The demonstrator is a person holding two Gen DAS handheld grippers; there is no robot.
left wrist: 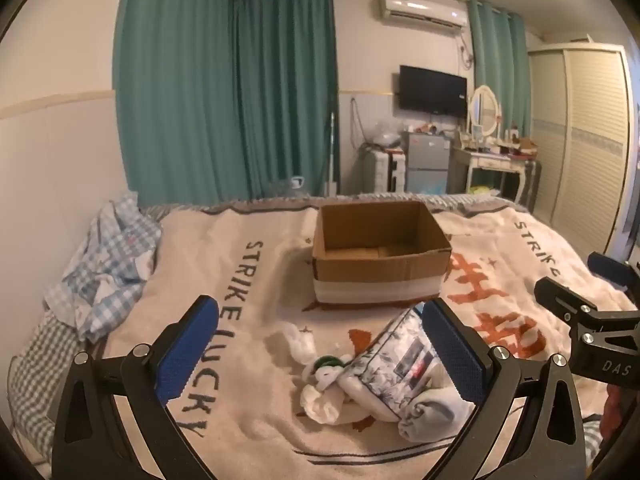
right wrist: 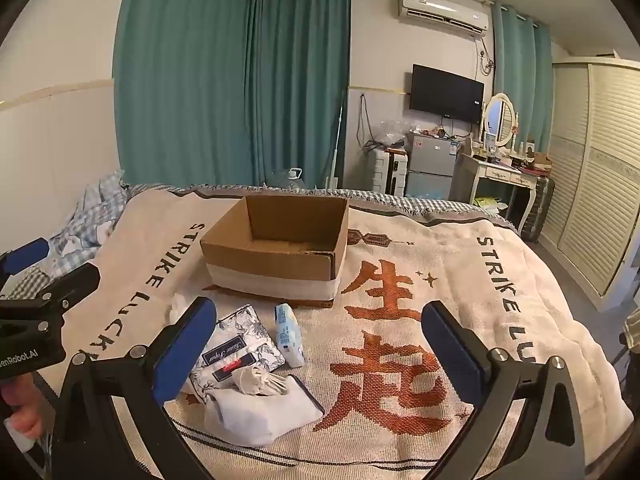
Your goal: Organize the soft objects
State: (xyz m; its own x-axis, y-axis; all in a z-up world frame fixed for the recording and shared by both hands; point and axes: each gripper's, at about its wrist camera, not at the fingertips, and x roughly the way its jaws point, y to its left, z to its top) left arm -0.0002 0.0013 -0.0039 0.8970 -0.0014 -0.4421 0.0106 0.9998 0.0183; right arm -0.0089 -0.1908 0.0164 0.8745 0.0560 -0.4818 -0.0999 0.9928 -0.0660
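Note:
A small heap of soft items lies on the blanket in front of an open cardboard box [left wrist: 380, 252] [right wrist: 276, 248]. It holds a floral tissue pack [left wrist: 396, 364] [right wrist: 240, 348], a small blue-and-white wipes pack [right wrist: 289, 334], a white pouch [right wrist: 260, 412], a crumpled pale cloth [right wrist: 260, 378] and a white sock bundle [left wrist: 320, 396]. My left gripper [left wrist: 322, 303] hovers open above the heap, the tissue pack by its right finger. My right gripper [right wrist: 320, 304] is open too, with the heap at its left finger and nothing between the pads.
The bed is covered by a cream blanket [right wrist: 440, 280] with red characters and "STRIKE LUCKY" lettering. Blue checked bedding [left wrist: 108, 264] is bunched at the left edge. Each gripper shows in the other's view [left wrist: 570, 272] [right wrist: 60, 260]. Curtains, fridge, dresser and wardrobe stand beyond the bed.

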